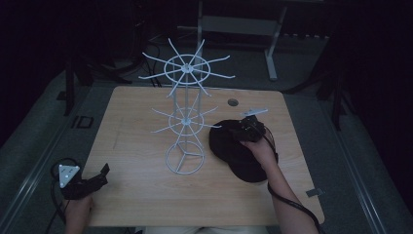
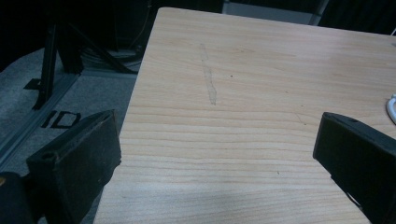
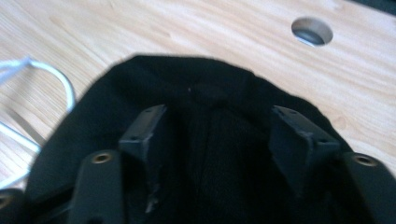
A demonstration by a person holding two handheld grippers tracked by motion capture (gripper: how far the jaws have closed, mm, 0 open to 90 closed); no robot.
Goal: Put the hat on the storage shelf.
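Observation:
A black cap [image 1: 243,163] lies on the wooden table [image 1: 141,195], right of a white wire hook stand [image 1: 185,117]. My right gripper [image 1: 243,127] is low over the cap's far part. In the right gripper view the cap [image 3: 154,79] spreads under and around the right gripper [image 3: 219,130], whose jaws stand open with the cap's crown between them. Whether the jaws touch the fabric is unclear. My left gripper [image 1: 102,173] rests near the table's front left corner. The left gripper [image 2: 219,154] is open over bare wood.
The stand has two tiers of outward hooks and a round wire base [image 1: 185,158]; its wire [image 3: 56,77] lies just left of the cap. A round cable hole [image 1: 233,102] sits behind the cap. Table legs and dark floor surround the table.

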